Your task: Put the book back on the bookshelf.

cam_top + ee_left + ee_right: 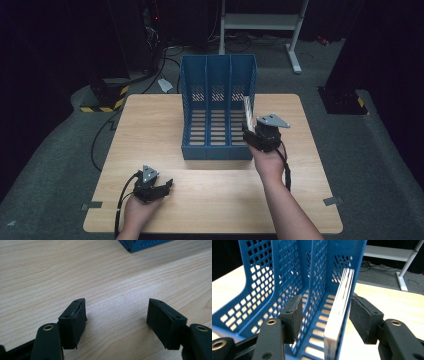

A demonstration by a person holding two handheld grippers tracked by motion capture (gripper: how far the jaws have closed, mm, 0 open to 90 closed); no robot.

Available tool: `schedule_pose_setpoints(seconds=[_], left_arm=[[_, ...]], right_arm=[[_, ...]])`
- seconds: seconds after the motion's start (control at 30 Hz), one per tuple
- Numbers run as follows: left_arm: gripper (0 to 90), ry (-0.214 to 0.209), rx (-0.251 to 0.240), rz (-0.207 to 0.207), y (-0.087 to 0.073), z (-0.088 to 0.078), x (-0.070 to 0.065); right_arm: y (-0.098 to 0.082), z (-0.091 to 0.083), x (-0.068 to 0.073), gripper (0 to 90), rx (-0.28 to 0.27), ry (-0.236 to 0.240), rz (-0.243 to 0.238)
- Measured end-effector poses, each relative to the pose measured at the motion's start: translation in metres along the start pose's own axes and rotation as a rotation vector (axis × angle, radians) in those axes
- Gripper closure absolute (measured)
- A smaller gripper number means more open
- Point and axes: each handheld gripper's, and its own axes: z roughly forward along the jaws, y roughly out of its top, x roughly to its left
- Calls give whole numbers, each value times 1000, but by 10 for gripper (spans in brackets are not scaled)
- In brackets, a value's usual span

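Blue three-compartment file rack standing upright toward the far edge of the wooden table, open front facing the near edge, perforated walls and slotted floor on show. White book standing on edge in the rightmost compartment, leaning against the rack's right wall, spine toward the open front; in the right gripper view the same book rises between the two black jaws, pages fanned slightly at the top. Right gripper at the rack's front right corner, jaws spread partway with the book between them: right pad close against the cover, left pad well clear on the other side of the compartment divider, so no pinch on the book. Right gripper aimed into the rack from the front. Left gripper resting low near the table's near left corner, well apart from the rack, held in a hand coming in from the near edge. Left gripper spread wide over bare wood grain, nothing between the jaws, a corner of the rack visible farther off.
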Motion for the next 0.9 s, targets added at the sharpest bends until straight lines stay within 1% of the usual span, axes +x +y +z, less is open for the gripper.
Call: schedule_pose_setpoints(seconds=[0.17, 0.27, 0.4, 0.5, 0.57, 0.63, 0.73, 0.8, 0.87, 0.9], left_arm=[[326, 0, 0, -3, 0, 0, 0], [331, 0, -3, -5, 0, 0, -1], [331, -1, -3, -2, 0, 0, -1], [326, -3, -2, -1, 0, 0, -1], [326, -3, -2, 0, 0, 0, -1], [326, -4, -2, 0, 0, 0, -1], [326, -5, -2, 0, -1, 0, -1], [326, -6, -1, 4, -1, -1, -2], [326, -7, -1, 2, -1, -1, -2], [325, -8, -2, 1, -1, -1, -2]], right_arm=[[-23, -13, -5, 413, -4, -5, -47], [-41, -18, -10, 406, 13, -16, -70], [-64, -25, -19, 395, 37, -33, -81], [-84, -30, -26, 388, 66, -44, -83], [-99, -32, -31, 382, 96, -50, -75], [-114, -33, -36, 372, 135, -55, -83], [-135, -32, -44, 363, 205, -45, -63], [-146, -33, -51, 361, 248, -50, -62], [-151, -34, -56, 354, 274, -48, -55], [-154, -34, -59, 352, 286, -47, -40]])
